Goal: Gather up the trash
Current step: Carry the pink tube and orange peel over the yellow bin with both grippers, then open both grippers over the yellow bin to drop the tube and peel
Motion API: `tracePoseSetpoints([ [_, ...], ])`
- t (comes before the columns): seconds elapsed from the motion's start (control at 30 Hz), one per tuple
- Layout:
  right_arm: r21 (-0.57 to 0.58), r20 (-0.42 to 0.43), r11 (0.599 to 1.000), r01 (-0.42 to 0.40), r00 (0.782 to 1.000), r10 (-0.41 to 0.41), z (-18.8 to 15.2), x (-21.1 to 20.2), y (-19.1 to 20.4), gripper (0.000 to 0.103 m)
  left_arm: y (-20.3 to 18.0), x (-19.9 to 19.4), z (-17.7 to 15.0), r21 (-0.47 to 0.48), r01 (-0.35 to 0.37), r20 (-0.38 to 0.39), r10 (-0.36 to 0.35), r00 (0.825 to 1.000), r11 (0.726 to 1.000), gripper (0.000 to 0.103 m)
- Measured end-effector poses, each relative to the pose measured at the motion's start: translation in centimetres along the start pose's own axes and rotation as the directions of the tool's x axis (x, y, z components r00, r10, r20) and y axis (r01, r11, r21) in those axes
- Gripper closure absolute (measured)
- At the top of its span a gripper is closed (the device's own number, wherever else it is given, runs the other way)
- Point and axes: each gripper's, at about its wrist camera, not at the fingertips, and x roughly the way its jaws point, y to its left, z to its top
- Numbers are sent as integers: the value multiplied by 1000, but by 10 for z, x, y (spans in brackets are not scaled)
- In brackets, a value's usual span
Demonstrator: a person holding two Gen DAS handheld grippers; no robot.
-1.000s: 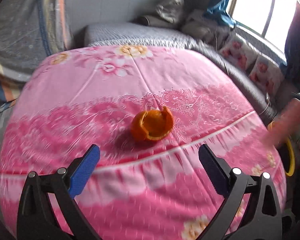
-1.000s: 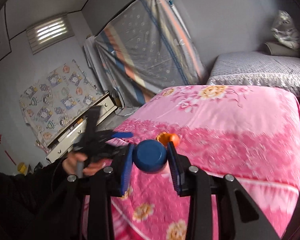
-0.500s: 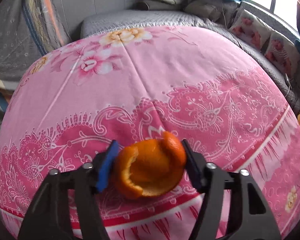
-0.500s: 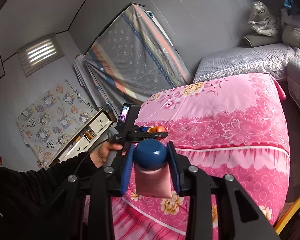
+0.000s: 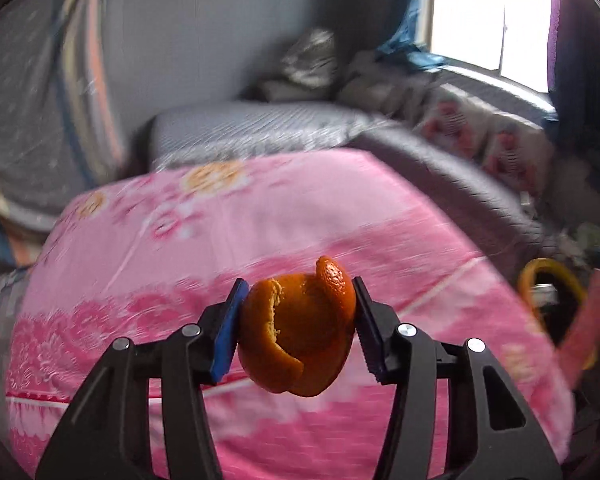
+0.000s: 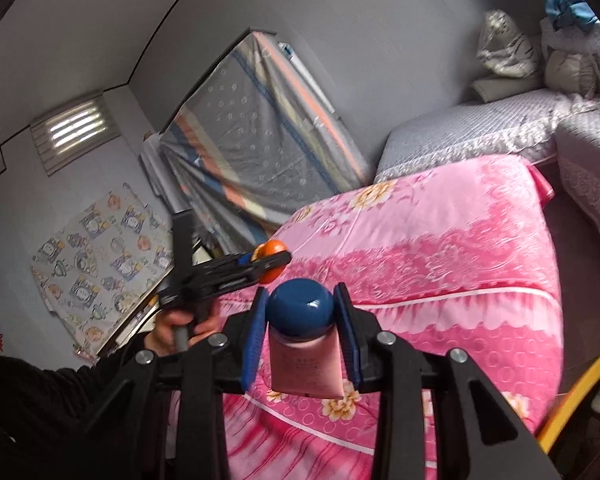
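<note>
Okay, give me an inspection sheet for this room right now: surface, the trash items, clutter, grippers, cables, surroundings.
Surface: pink floral bedspread, nothing seen lying on it.
Job's things: orange peel lifted off the bedspread; pink tube with blue cap also held up.
Clutter: bundles and a pale bag piled on the grey mattress.
Grippers: left gripper jaws closing, pads pressing on the orange peel; right gripper clamped on the pink tube with blue cap.
Cables: nothing seen.
Surroundings: window, striped draped cloth, cartoon-print cloth, yellow rim at lower right, possibly a bin.
</note>
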Motion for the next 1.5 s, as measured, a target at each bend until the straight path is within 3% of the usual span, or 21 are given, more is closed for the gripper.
tracePoseSetpoints([
  [0.1, 16, 55, 998, 67, 996, -68, 1, -28, -5, 72, -44, -11, 9, 40, 80, 34, -82, 996, 996, 54],
  [0.2, 56, 131, 985, 161, 977, -167, 1, -69, -16, 72, -96, -18, 18, 82, 187, 54, -192, 980, 979, 54],
  [0.27, 78, 181, 962, 263, 945, -273, 0, -96, -22, 72, -129, -17, 22, 115, 233, 58, -241, 969, 966, 54],
  [0.4, 162, 260, 866, 473, 826, -500, -13, -155, -38, 72, -198, -3, 28, 166, 335, 28, -344, 939, 928, 54],
  [0.47, 198, 255, 803, 562, 762, -596, -23, -176, -47, 72, -230, 7, 30, 187, 371, 5, -379, 925, 909, 54],
  [0.57, 226, 228, 724, 652, 687, -690, -41, -188, -66, 72, -278, 28, 27, 192, 439, -46, -439, 898, 878, 54],
  [0.6, 247, 208, 701, 669, 670, -713, -47, -191, -74, 72, -289, 35, 25, 193, 451, -60, -448, 892, 871, 54],
  [0.7, 310, 159, 677, 667, 665, -729, -66, -198, -100, 72, -320, 56, 15, 185, 482, -109, -470, 876, 856, 53],
  [0.8, 352, 100, 603, 716, 612, -785, -85, -203, -122, 72, -345, 77, 3, 162, 505, -167, -481, 861, 848, 53],
  [1.03, 452, 1, 516, 728, 577, -817, -114, -204, -159, 71, -360, 107, -13, 90, 518, -240, -486, 840, 851, 49],
  [1.1, 461, -2, 482, 745, 544, -839, -112, -206, -161, 68, -357, 111, -12, 70, 515, -240, -487, 840, 854, 48],
  [1.17, 472, 6, 456, 755, 514, -858, -113, -213, -161, 57, -355, 112, -9, 54, 512, -228, -488, 843, 858, 45],
  [1.33, 498, 41, 439, 747, 486, -873, -107, -231, -151, 43, -338, 94, 0, 18, 509, -167, -500, 850, 860, 23],
  [1.37, 500, 47, 435, 748, 479, -877, -106, -233, -150, 29, -332, 87, 1, 15, 495, -147, -488, 861, 869, 13],
  [1.4, 500, 51, 424, 755, 463, -885, -104, -233, -146, 21, -325, 81, 3, 6, 476, -115, -472, 874, 880, 9],
  [1.5, 466, 37, 386, 796, 418, -908, -95, -226, -140, 7, -300, 62, 8, -41, 469, -66, -470, 880, 882, 8],
])
